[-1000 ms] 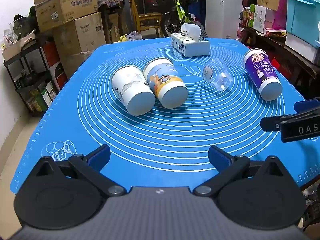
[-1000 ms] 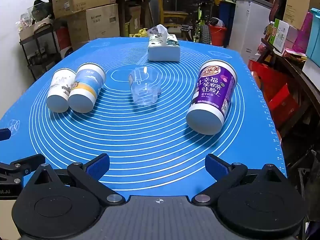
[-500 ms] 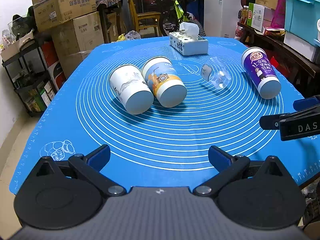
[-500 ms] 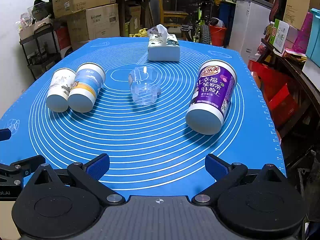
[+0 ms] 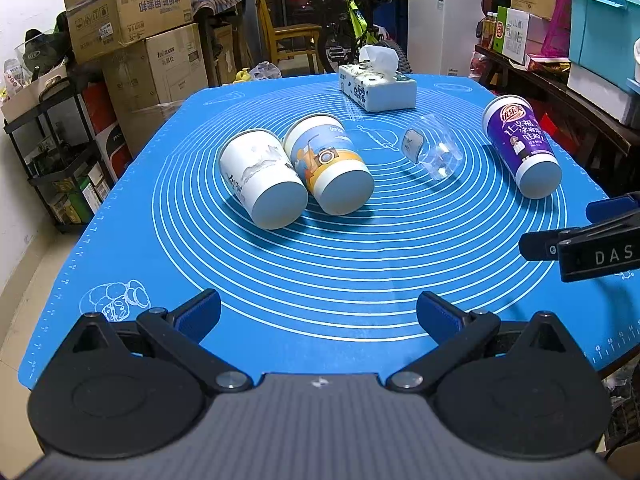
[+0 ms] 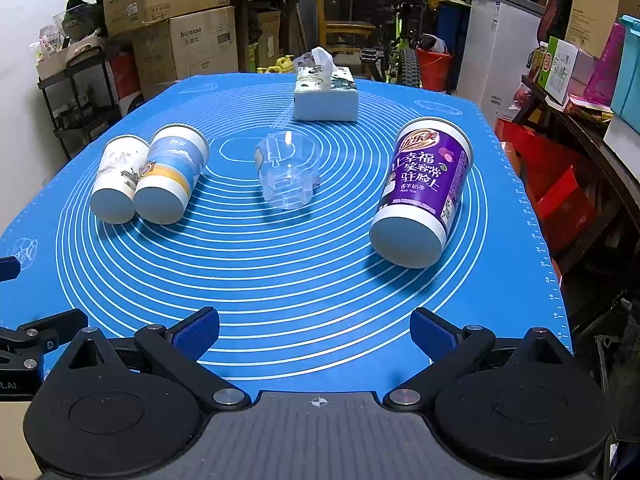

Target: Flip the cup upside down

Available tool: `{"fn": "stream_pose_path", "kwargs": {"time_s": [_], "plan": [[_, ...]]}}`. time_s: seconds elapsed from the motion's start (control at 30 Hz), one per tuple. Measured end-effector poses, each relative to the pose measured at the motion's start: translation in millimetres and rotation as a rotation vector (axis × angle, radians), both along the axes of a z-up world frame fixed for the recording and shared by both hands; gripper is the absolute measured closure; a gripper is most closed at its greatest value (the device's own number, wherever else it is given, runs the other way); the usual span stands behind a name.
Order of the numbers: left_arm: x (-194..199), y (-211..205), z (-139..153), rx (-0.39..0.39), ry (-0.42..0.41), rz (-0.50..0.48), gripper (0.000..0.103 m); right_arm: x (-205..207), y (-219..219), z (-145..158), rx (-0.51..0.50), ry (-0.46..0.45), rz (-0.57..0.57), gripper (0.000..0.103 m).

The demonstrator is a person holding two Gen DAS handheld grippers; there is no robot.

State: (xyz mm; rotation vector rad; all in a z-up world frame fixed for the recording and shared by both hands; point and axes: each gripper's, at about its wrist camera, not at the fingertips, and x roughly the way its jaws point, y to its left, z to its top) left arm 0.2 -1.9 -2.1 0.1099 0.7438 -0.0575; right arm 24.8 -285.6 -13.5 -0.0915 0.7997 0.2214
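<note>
Both claws, left [image 5: 318, 312] and right [image 6: 314, 330], gape empty; approach the purple cup [image 6: 424, 190] square across its probably crushable wall.

Four cups lie on their sides on the blue-matted worktop, bases toward the near edge. A white cup [image 5: 262, 184] with grey print touches a blue-and-yellow cup [image 5: 330, 170] with a camera picture, both toward the left edge. A clear plastic cup [image 5: 434, 150] lies alone near the middle. A taller purple cup [image 6: 422, 190] with white base and Chinese lettering lies near the right edge.
</note>
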Motion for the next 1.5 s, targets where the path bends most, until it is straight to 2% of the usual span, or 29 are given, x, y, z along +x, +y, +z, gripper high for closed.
{"fn": "stream_pose_path", "kwargs": {"time_s": [1.5], "plan": [[-0.2,1.5,-0.6,-0.003,0.010,-0.003,0.000,0.5,0.3,-0.8,-0.004,0.002,0.000,0.002]]}}
